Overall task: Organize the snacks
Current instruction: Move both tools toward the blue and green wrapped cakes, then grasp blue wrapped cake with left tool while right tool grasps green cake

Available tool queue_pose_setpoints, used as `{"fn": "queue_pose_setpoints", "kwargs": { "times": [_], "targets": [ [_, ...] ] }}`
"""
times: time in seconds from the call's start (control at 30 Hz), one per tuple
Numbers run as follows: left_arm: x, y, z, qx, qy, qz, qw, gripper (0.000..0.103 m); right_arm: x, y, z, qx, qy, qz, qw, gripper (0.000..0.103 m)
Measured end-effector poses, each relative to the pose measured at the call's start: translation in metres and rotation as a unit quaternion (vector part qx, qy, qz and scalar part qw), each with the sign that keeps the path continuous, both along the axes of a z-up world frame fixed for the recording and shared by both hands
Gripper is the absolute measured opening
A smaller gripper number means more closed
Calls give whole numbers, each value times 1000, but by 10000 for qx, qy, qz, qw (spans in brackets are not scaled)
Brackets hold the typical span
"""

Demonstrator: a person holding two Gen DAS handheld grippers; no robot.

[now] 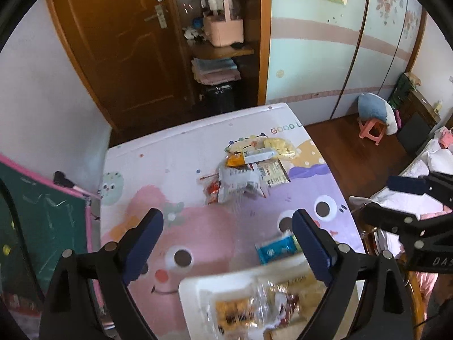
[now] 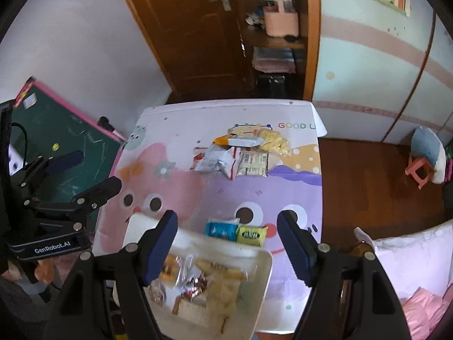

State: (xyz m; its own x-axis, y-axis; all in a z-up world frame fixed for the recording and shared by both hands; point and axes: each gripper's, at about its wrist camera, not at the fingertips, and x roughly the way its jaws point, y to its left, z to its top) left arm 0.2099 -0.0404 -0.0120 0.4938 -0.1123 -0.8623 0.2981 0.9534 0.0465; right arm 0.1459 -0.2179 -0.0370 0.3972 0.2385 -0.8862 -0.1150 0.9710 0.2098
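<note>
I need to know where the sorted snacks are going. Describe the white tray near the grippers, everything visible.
The white tray is a shallow rectangular dish with rounded corners, smooth and plastic-looking, lying flat at the near edge of the cartoon-print table cover. It holds several wrapped snacks, blurred: orange, clear and red-foil packets. A blue packet and a yellow-green packet lie just beyond its far rim. Both grippers hover open above it; neither touches it.
</note>
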Motion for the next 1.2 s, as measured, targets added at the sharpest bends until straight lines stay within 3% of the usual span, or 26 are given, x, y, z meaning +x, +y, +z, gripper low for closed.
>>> {"fn": "queue_pose_setpoints", "kwargs": {
  "times": [0.13, 0.33, 0.5, 0.63, 0.8, 1.03, 1.1, 1.17, 1.2],
  "targets": [
    [45, -6, -44, -10, 344, -253, 9991, 92, 34, 2, -41, 85, 531, -160, 9984, 73],
    [83, -1, -107, -263, 1085, -442, 9928, 92, 70, 0, -133, 34, 1601, -359, 9864, 73],
    [80, -9, -155, -50, 1517, -917, 9841, 92, 71, -6, -191, -289, 2271, -424, 9725, 73],
    [65, -28, -193, 267, 1767, -1547, 9717, 92, 68, -8, -225, -409, 2686, -420, 9615, 73],
    [58, -43, -222, 453, 2037, -1926, 9588, 92, 65, -5, -249, -421, 3016, -374, 9518, 72],
    [57, -44, -232, 414, 2162, -1994, 9549, 92, 63, 15, -262, -688, 3076, -156, 9489, 69],
    [58, -45, -234, 387, 2203, -2003, 9539, 92, 62, 20, -260, -832, 3017, -102, 9497, 66],
    [58, -46, -236, 378, 2245, -2029, 9524, 92, 61, 25, -257, -1022, 2930, -72, 9506, 52],
    [57, -48, -237, 380, 2260, -2062, 9513, 92, 61, 26, -258, -1006, 2936, -73, 9506, 51]
  ]
}}
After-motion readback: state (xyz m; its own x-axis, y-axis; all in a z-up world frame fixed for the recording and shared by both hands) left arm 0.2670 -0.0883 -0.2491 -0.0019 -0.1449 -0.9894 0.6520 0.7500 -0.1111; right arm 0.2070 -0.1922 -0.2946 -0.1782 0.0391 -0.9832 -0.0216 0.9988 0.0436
